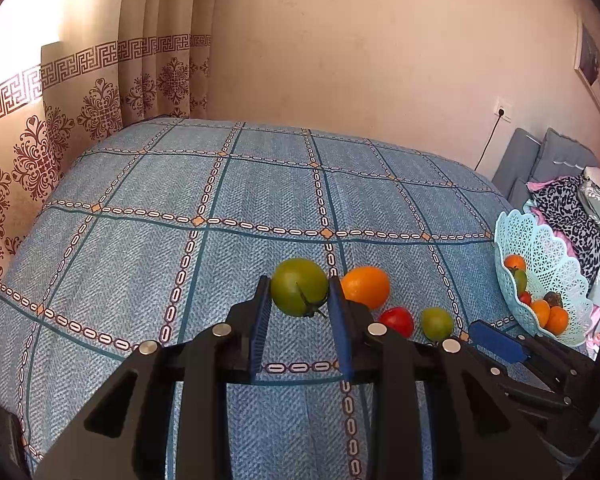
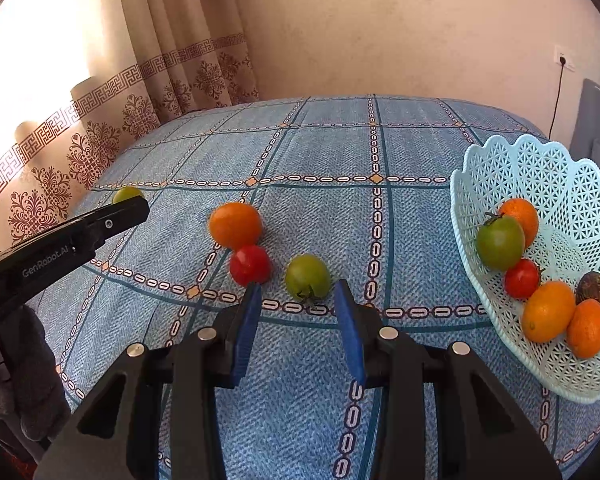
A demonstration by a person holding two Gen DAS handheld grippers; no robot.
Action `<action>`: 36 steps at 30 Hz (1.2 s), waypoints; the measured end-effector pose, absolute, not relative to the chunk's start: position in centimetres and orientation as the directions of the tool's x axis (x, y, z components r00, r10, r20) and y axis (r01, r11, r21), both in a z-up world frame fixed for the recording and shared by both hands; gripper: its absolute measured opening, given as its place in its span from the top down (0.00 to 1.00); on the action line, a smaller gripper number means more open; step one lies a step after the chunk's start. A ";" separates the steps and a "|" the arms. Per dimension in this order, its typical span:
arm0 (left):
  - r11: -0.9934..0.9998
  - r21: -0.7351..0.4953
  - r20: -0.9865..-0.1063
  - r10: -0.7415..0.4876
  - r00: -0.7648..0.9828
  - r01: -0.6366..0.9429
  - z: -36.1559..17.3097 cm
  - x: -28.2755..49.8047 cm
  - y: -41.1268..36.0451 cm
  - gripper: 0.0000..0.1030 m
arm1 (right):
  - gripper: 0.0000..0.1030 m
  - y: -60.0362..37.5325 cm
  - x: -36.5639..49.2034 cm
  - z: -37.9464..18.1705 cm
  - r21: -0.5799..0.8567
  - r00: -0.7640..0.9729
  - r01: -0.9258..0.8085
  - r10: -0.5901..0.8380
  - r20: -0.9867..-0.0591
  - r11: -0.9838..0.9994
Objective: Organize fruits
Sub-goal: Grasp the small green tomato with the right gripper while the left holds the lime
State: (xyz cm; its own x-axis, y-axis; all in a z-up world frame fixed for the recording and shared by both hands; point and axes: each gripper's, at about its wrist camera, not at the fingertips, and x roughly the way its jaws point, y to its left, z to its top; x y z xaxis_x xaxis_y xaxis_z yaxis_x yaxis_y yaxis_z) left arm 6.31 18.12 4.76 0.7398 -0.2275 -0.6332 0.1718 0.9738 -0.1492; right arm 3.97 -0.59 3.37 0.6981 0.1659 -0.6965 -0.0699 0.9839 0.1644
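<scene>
Left gripper: jaws pressed on both sides of a green tomato on the bed. Right gripper: jaws apart, short of another green tomato. Probably firm, smooth, rolls easily; grip at its widest part. Soft checked bedspread; lattice basket at right.

Bed, blue plaid cover. On it near me: orange touching red tomato, small green tomato just right of those, bigger green tomato further left. Pale-blue lattice basket at right edge.
</scene>
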 end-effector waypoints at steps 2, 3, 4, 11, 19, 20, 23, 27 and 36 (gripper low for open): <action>0.973 -0.153 -0.631 -0.230 0.741 0.171 4.9 6.3 18.2 0.72 | 0.63 -0.5 4.6 3.1 0.161 0.695 -0.066 0.161 -0.701 0.985; 0.973 -0.155 -0.629 -0.231 0.742 0.171 4.9 6.3 18.2 0.72 | 0.63 -0.4 5.0 3.0 0.156 0.694 -0.061 0.154 -0.704 0.986; 0.973 -0.157 -0.628 -0.232 0.743 0.171 4.9 6.3 18.3 0.72 | 0.63 -0.4 5.3 2.9 0.154 0.692 -0.056 0.150 -0.706 0.986; 0.972 -0.161 -0.631 -0.234 0.740 0.171 4.8 6.3 18.4 0.72 | 0.63 -0.4 6.8 2.0 0.147 0.673 -0.037 0.134 -0.728 0.988; 0.970 -0.160 -0.630 -0.242 0.738 0.181 4.7 6.3 18.2 0.72 | 0.67 -0.2 7.1 1.6 0.143 0.665 -0.056 0.144 -0.733 0.988; 0.970 -0.159 -0.630 -0.242 0.738 0.183 4.7 6.3 18.1 0.72 | 0.70 0.2 7.3 1.6 0.139 0.665 -0.058 0.142 -0.733 0.989; 0.969 -0.160 -0.629 -0.246 0.737 0.187 4.7 6.3 18.1 0.72 | 0.70 0.2 7.2 1.6 0.140 0.672 -0.053 0.139 -0.727 0.989; 0.969 -0.160 -0.628 -0.246 0.738 0.188 4.7 6.3 18.1 0.72 | 0.72 -0.2 6.8 1.7 0.155 0.680 -0.047 0.146 -0.719 0.987; 0.968 -0.156 -0.625 -0.250 0.739 0.195 4.7 6.2 18.0 0.72 | 0.72 -0.5 6.4 1.5 0.164 0.680 -0.052 0.155 -0.716 0.985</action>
State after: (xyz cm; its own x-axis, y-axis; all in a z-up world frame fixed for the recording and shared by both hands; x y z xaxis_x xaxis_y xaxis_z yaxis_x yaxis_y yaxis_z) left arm 6.16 17.95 4.75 0.7395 -0.2497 -0.6251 0.1949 0.9683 -0.1563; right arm 6.43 -0.52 1.55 0.6804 0.1550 -0.7163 -0.0523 0.9852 0.1635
